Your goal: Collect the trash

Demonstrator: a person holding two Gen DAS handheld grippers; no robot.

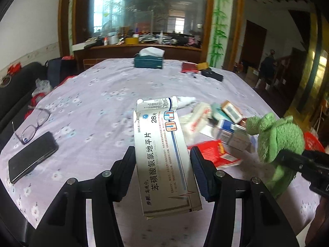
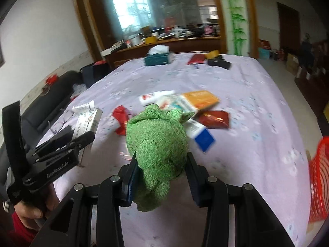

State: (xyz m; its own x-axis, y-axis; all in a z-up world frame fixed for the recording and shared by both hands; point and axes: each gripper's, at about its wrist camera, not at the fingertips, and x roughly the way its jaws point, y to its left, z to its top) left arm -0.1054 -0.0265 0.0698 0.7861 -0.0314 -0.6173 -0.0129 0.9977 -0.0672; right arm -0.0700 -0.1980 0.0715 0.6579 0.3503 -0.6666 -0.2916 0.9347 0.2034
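I have something in each hand. My left fingers (image 1: 162, 164) are clenched on a white pill box (image 1: 164, 160), pressing its two long edges, and the box hangs clear above the worktop (image 1: 92, 94). My right fingers (image 2: 160, 177) grip a bunched green cloth (image 2: 156, 142), which bulges out between them and is also off the surface. The right wrist view is smeared, so the grip looks settled but I cannot judge how firm it is.

By my reckoning this is the carrying step: two pieces picked up, neither dropped off yet. A red basket (image 2: 318, 185) shows at the right edge of the right wrist view, just off the worktop's side, and I take it for the bin.

More rubbish lies on the worktop ahead: a heap of boxes (image 2: 197, 105), a red wrapper (image 2: 121, 119) and a tube (image 2: 83, 108). The phone (image 1: 33, 156) and glasses (image 1: 33, 125) on the left are probably not trash.

Next I should swing the cloth over the basket and let go only once it is above the opening, then bring the box across the same way.
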